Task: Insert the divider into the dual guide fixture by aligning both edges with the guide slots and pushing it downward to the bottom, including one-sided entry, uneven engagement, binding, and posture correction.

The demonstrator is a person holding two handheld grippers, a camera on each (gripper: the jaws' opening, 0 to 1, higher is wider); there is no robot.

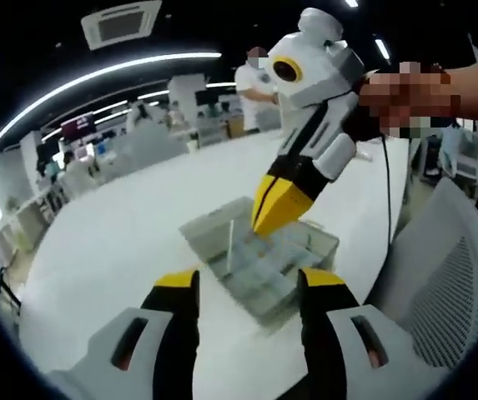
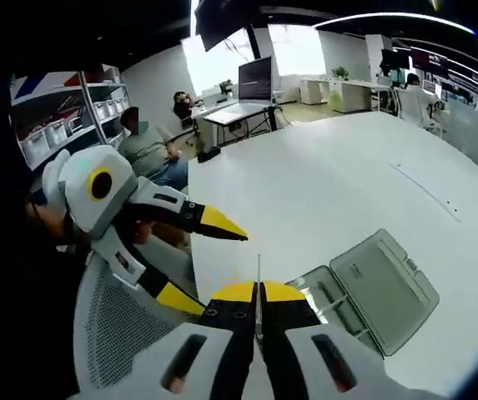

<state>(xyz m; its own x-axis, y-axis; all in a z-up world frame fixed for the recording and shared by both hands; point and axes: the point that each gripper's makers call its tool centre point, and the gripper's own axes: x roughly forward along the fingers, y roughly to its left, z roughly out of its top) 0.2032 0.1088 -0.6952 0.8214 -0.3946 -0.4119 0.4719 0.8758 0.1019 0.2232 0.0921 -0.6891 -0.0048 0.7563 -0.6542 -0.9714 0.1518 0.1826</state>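
Observation:
A thin grey divider (image 2: 258, 275) stands edge-on between my right gripper's (image 2: 258, 289) yellow-tipped jaws, which are shut on it. In the left gripper view the right gripper (image 1: 274, 208) reaches down from the upper right, tips just over a clear plastic box (image 1: 318, 242) whose lid lies open. The divider (image 1: 230, 243) shows as a slim upright strip beside those tips, over the box. My left gripper (image 1: 251, 283) hangs open in front of the box, touching nothing. From the right gripper view the left gripper (image 2: 201, 262) sits open at the left, with the box (image 2: 384, 287) at the lower right.
The box rests on a large white table (image 1: 130, 217), broad and bare around it (image 2: 330, 175). A white mesh chair back (image 1: 447, 267) stands at the table's edge (image 2: 109, 329). A person (image 2: 151, 146) sits at the back, near desks and monitors.

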